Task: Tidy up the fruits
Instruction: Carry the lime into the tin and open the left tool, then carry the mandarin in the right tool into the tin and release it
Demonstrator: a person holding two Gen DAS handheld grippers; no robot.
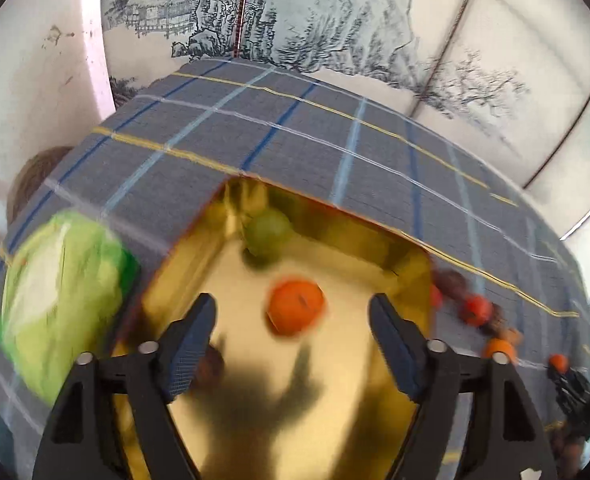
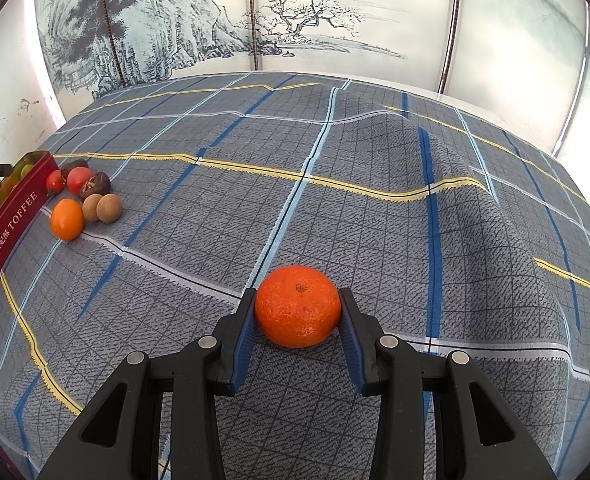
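- Right wrist view: the right gripper (image 2: pixel 297 314) has both fingers pressed against a mandarin (image 2: pixel 298 306) sitting on the plaid tablecloth (image 2: pixel 375 220).
- Far left, loose fruits (image 2: pixel 87 196) cluster beside a red toffee box (image 2: pixel 9 234).
- Left wrist view, blurred: the left gripper (image 1: pixel 293 314) hangs spread wide over the gold box interior (image 1: pixel 231 280), holding nothing; a small orange (image 1: pixel 296 307) and what looks like a green fruit (image 1: pixel 269 234) lie inside.

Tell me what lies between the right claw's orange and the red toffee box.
In the right wrist view, mostly bare plaid cloth separates the orange from the box. A cluster of small fruits lies beside the box.
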